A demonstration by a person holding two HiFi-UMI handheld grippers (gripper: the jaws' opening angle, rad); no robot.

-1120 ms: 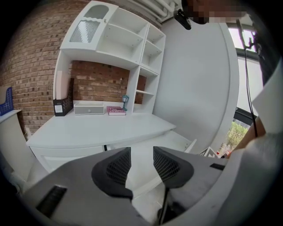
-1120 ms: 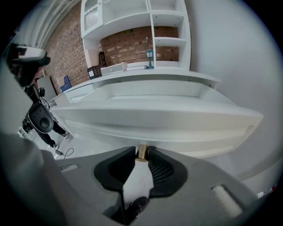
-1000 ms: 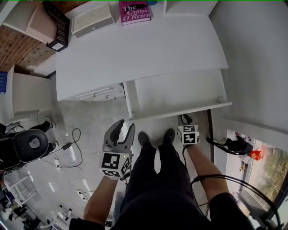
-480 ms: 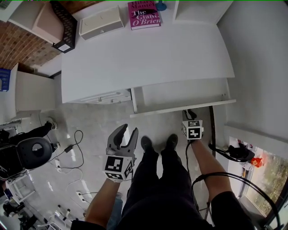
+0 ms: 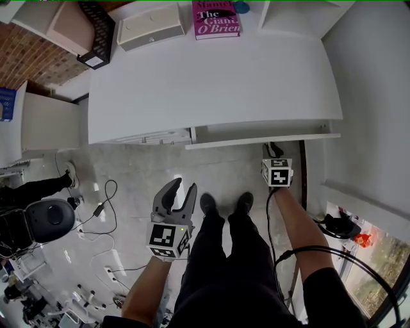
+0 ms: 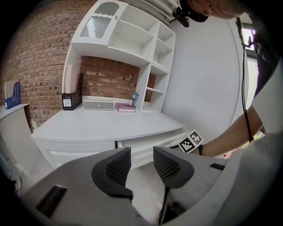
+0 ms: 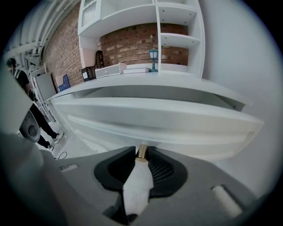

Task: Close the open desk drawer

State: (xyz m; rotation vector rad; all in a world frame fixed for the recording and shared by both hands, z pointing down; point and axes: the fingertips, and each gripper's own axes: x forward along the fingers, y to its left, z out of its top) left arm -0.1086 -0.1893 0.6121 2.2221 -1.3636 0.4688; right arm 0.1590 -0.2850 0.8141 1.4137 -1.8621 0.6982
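Drawer (image 5: pixel 256 134) knob (image 7: pixel 138 178) clamped in jaws of right gripper (image 7: pixel 141 155), arm outstretched; left gripper (image 6: pixel 142 160) low, jaws apart.

left gripper (image 5: pixel 181 188): jaws apart, empty, held low | right gripper (image 5: pixel 272 151): arm stretched forward, jaws clamped on drawer knob (image 7: pixel 138 177)

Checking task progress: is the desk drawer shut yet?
Partly open: the drawer front juts past the desk edge, a strip of its inside showing.

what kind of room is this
Likely a study or office corner: a white desk with a drawer, a shelf hutch against a brick wall, and a pink book on the desktop.
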